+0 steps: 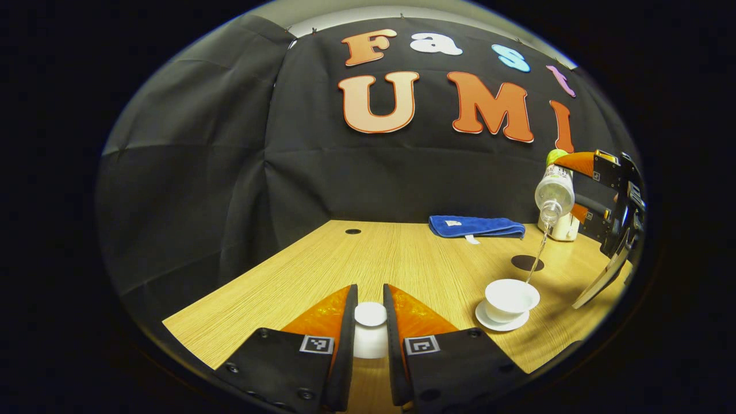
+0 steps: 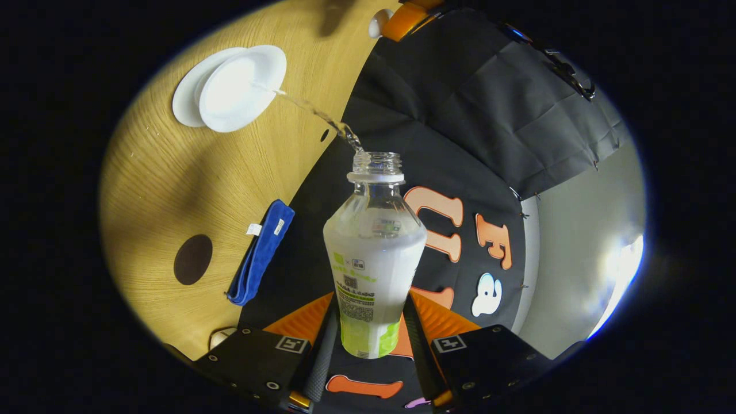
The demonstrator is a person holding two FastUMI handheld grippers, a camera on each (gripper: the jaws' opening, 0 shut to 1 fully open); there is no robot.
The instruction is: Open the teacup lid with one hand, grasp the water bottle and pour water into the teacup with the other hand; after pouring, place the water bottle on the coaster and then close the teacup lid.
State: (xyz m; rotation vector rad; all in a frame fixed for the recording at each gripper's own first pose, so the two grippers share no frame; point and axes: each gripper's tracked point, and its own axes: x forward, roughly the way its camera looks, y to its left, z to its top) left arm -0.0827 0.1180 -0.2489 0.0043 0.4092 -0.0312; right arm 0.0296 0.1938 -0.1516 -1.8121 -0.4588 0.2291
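Mid-pour, my right claw (image 2: pixel 368 322) pinches the tilted water bottle (image 2: pixel 374 253) above the teacup (image 1: pixel 510 299) while my left claw (image 1: pixel 370 322) clamps its lid (image 1: pixel 370 330); next I right the bottle and carry it past the teacup to the coaster (image 1: pixel 526 263).

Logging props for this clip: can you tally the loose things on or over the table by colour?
White: 4 - teacup, saucer, teacup lid, small white container
Blue: 1 - folded cloth
Dark brown: 1 - round coaster
Clear with green label: 1 - water bottle
Total: 7
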